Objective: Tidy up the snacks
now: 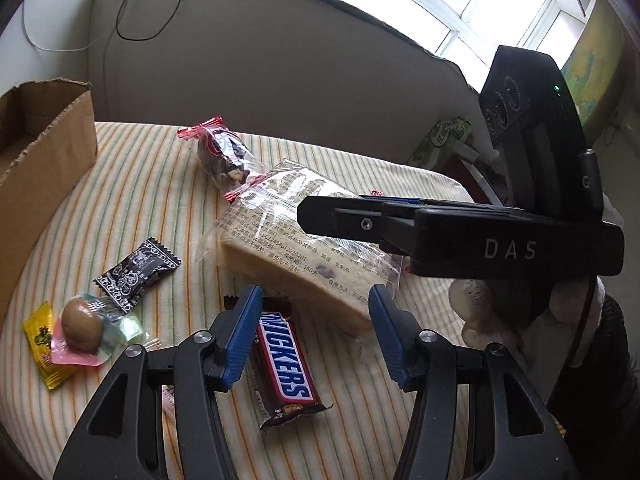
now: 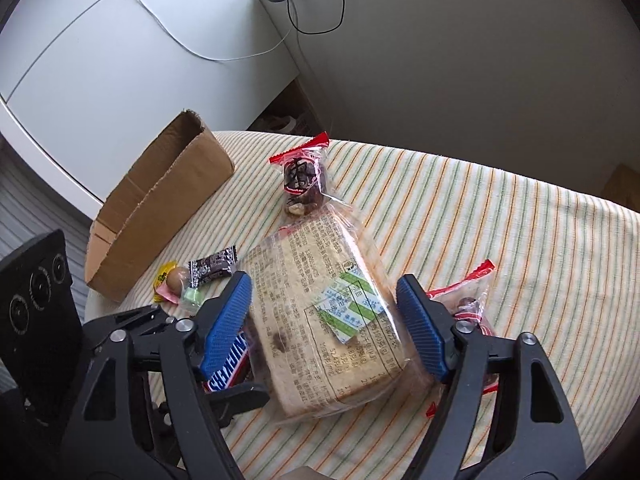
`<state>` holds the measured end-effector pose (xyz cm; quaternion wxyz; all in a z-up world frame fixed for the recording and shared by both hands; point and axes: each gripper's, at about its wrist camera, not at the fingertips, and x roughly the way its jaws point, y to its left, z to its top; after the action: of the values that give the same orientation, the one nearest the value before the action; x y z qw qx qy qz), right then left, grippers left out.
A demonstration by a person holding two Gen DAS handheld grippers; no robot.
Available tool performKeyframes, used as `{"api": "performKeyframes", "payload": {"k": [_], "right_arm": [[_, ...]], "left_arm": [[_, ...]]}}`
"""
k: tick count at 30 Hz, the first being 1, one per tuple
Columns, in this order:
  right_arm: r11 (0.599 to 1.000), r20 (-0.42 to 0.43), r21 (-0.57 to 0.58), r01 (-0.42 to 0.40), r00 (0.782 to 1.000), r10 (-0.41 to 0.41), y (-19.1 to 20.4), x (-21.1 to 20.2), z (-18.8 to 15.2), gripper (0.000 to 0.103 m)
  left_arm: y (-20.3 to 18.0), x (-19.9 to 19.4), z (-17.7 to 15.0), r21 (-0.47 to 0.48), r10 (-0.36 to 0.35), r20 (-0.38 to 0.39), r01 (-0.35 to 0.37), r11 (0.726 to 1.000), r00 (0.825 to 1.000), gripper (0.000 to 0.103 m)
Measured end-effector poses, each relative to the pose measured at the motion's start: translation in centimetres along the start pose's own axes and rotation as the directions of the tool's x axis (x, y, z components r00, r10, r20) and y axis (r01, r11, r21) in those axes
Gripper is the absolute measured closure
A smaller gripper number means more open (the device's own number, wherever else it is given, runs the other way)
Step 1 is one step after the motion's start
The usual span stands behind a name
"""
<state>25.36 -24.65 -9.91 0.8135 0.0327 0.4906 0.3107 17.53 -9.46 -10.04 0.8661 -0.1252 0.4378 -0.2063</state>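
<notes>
A clear-wrapped bread slab (image 2: 320, 316) lies mid-table; it also shows in the left wrist view (image 1: 296, 240). My right gripper (image 2: 324, 320) is open, its blue fingers on either side of the slab, apart from it. My left gripper (image 1: 312, 332) is open above a Snickers bar (image 1: 286, 364), whose end shows in the right wrist view (image 2: 228, 368). A red-ended bag of dark snacks (image 2: 302, 184) lies beyond the bread. A second such bag (image 2: 468, 304) lies right of it. A black candy (image 1: 136, 272), a brown egg-shaped sweet (image 1: 80, 326) and a yellow packet (image 1: 42, 336) lie to the left.
An open cardboard box (image 2: 160, 216) stands at the table's left edge, also in the left wrist view (image 1: 44, 168). The striped tablecloth (image 2: 500, 240) covers the table. A wall and hanging cables stand behind. A green pack (image 1: 444, 140) sits beyond the far right edge.
</notes>
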Motion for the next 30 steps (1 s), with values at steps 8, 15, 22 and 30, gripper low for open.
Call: {"api": "performKeyframes", "payload": {"k": [8,15,22,30], "right_arm": [[0.999,-0.01,0.033,-0.01,1.0,0.01,-0.7,-0.4,-0.4,0.05],[0.999,-0.001,0.045,-0.005,1.0,0.005,-0.2,-1.0,-0.6,0.059],[0.999,-0.021,0.043,0.005,1.0,-0.004,0.6,-0.4,-0.9,0.061],[0.993,-0.037,0.103,-0.049,0.998,0.054,-0.7,-0.1,-0.9,0.06]], "left_arm": [[-0.1,0.7,0.3,-0.002,-0.019,-0.013,0.019,1.0,1.0,0.048],[-1.4,-0.1,0.7,0.066,-0.031,0.017,0.03,0.997,0.999,0.048],[-1.5,-0.4,0.7,0.083,0.004,0.024,-0.006,0.997,1.0,0.048],[0.7,1.0,1.4,0.017,0.017,-0.013,-0.017,1.0,1.0,0.039]]}}
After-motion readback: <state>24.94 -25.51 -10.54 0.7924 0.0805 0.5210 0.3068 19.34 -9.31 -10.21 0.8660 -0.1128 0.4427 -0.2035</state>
